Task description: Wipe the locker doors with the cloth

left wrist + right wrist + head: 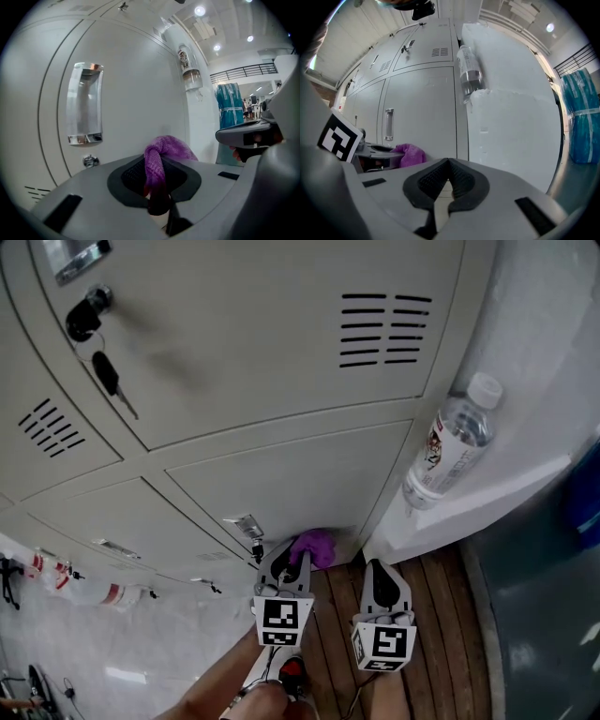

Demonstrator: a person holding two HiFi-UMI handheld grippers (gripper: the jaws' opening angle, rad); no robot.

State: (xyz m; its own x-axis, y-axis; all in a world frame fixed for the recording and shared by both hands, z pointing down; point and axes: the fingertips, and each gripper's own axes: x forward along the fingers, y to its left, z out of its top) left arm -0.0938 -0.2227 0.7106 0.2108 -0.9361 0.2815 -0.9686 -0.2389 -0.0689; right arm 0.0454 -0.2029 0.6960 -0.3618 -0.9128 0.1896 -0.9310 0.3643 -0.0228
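Left gripper (158, 180): clamped on the purple cloth (165, 146), which bunches at its 12 o'clock, near the lower locker door (136, 89).
Right gripper (449, 168): jaws together, empty, at 3 o'clock.
Doing it well: press the cloth flat, overlap the strokes.

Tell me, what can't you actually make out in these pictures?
- Whether the purple cloth touches the locker door: in the head view, the cloth itself covers the spot.
- Print on the water bottle: too small in every view.
- Top-left metal handle: cut off by the head view's top edge.
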